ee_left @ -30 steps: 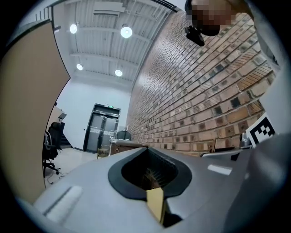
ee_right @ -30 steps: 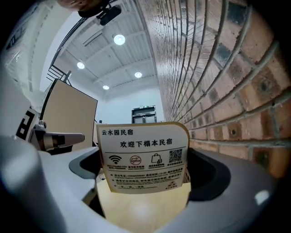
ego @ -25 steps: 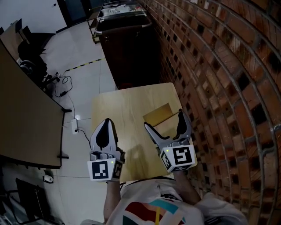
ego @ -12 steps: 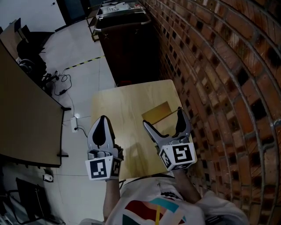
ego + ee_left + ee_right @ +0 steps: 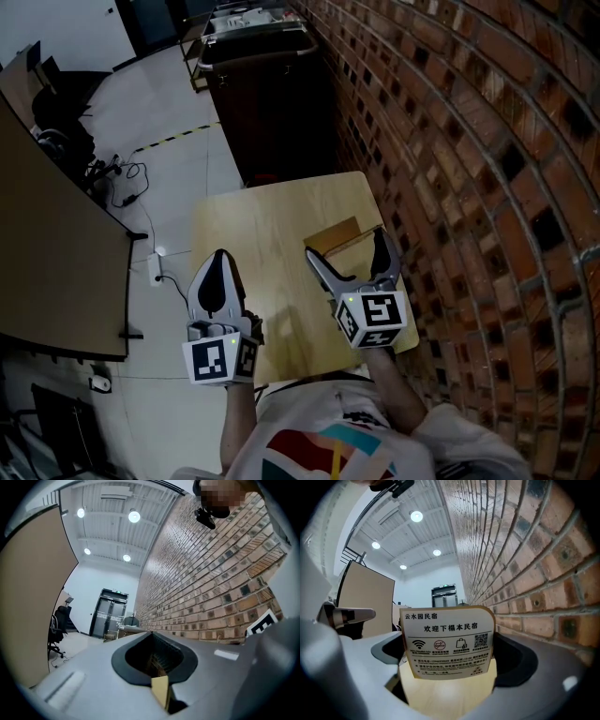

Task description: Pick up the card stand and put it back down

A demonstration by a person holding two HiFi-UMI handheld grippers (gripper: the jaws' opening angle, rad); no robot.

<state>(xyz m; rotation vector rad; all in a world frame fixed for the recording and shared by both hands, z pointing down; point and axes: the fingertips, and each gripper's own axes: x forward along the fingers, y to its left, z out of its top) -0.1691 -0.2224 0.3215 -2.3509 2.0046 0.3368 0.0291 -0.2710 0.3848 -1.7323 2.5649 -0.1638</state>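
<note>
The card stand (image 5: 334, 233) is a wooden stand holding a printed card; it sits on the small wooden table (image 5: 262, 220) near the brick wall. My right gripper (image 5: 344, 247) is open, one jaw on each side of the stand's near end. In the right gripper view the card stand (image 5: 447, 641) stands upright and fills the gap between the jaws of my right gripper (image 5: 449, 679). My left gripper (image 5: 221, 261) is shut on nothing and hovers over the table's left front part. The left gripper view shows my left gripper (image 5: 158, 670) with its jaws together.
A brick wall (image 5: 469, 187) runs close along the table's right side. A dark cabinet (image 5: 277, 103) stands just beyond the table's far edge. To the left lie tiled floor with cables (image 5: 127, 178) and a brown desk panel (image 5: 47, 253).
My right gripper has moved forward along the table, so its open jaws now reach further around the card stand. The left gripper shifted slightly left and stays shut.
</note>
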